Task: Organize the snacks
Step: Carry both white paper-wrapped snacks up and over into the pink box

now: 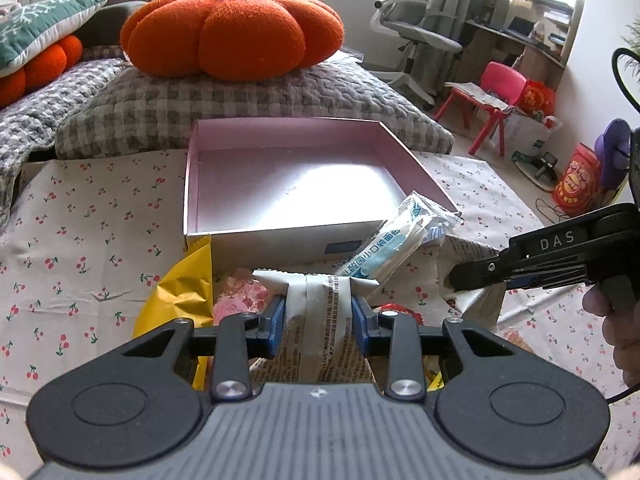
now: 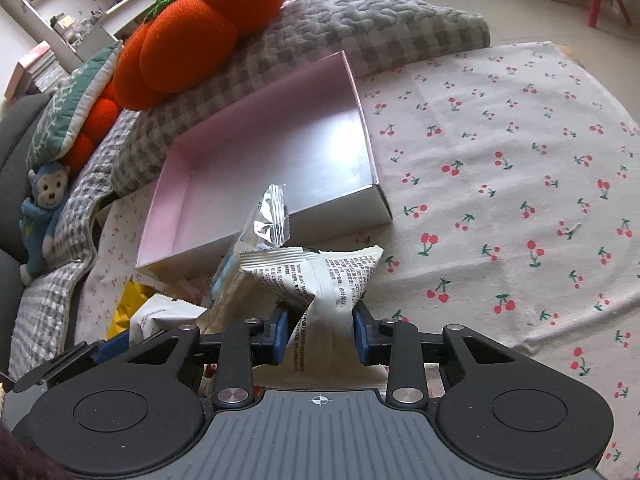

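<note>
2 snack packets are gripped at once, none yet boxed. The left gripper [image 1: 319,322] has its jaws closed on a white foil packet [image 1: 320,312], seam side up, with small printed text too fine to read. The right gripper [image 2: 320,330] has its jaws clamped on a crumpled white printed packet [image 2: 320,280]; rows of small black characters are seen on it, not legible.

The pink shallow box [image 1: 192,184] is seen open and bare inside, set on the cherry-print cloth [image 1: 80,240] just beyond the snack pile. 1 blue-and-white clear-wrapped packet [image 1: 404,236] is leaned against the box's near wall, with its top over the rim; blue Chinese characters are printed along it, only partly readable. A yellow bag [image 1: 180,292] and a pink wrapped snack [image 1: 236,300] are left loose in front of the box.

Progress is judged as early: everything is still outside the box, and the 2 gripped packets, plus the leaning, yellow and pink ones, remain to be placed.

"DAS" is read on the side of the right gripper in the left wrist view. A red snack canister [image 1: 576,180] on the floor carries a label too small to read. An orange pumpkin cushion [image 1: 232,32] is seen behind the box.
</note>
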